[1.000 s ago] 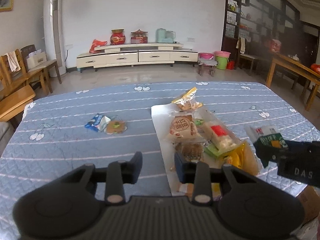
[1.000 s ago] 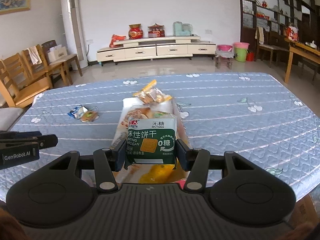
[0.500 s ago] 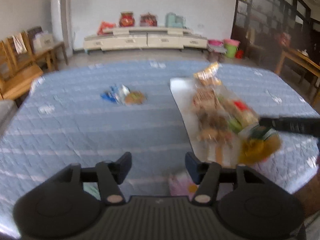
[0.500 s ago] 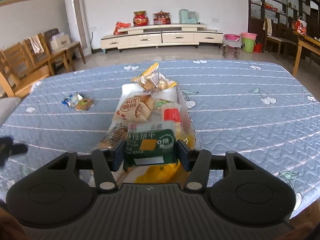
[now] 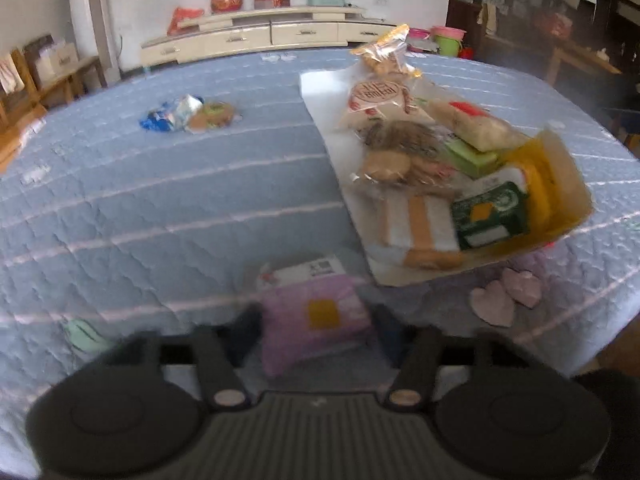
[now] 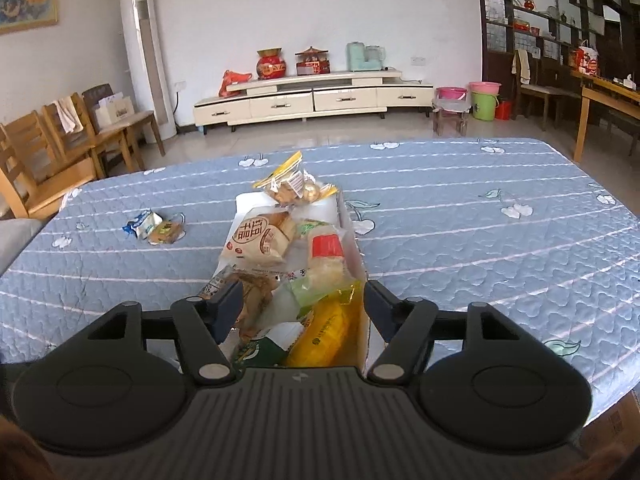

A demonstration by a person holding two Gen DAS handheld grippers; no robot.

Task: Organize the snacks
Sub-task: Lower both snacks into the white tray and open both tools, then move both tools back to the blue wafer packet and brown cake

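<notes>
A blue quilted tabletop [image 5: 168, 208] spreads across both wrist views, and on it a long white snack box [image 5: 320, 96] runs away from the cameras, its near end packed with wrapped biscuits and cakes. The coming move looks to turn on the purple snack packet [image 5: 316, 320], which lies on the cloth just short of the box's near corner and directly between the fingers of the left tongs [image 5: 316, 330]; its long axis runs across the tongs' gap, side to side in the left wrist view. The left tongs' jaws have just been closing with the packet between them, and they now stand narrowly apart, flanking it; blur hides whether the pads press on it. The left hand is clearly the nearer one to this packet. The right tongs [image 6: 303, 310] hang over the box's near end, their jaws just widened and standing well apart on nothing, with the green biscuit packet [image 6: 264, 346] lying free in the box below them beside a yellow packet [image 6: 328, 334]. The purple packet is soft, pillow-shaped, with a small orange square on its face and a white printed end pointing away. Two more loose snacks [image 6: 158, 230] sit well apart to the left.
</notes>
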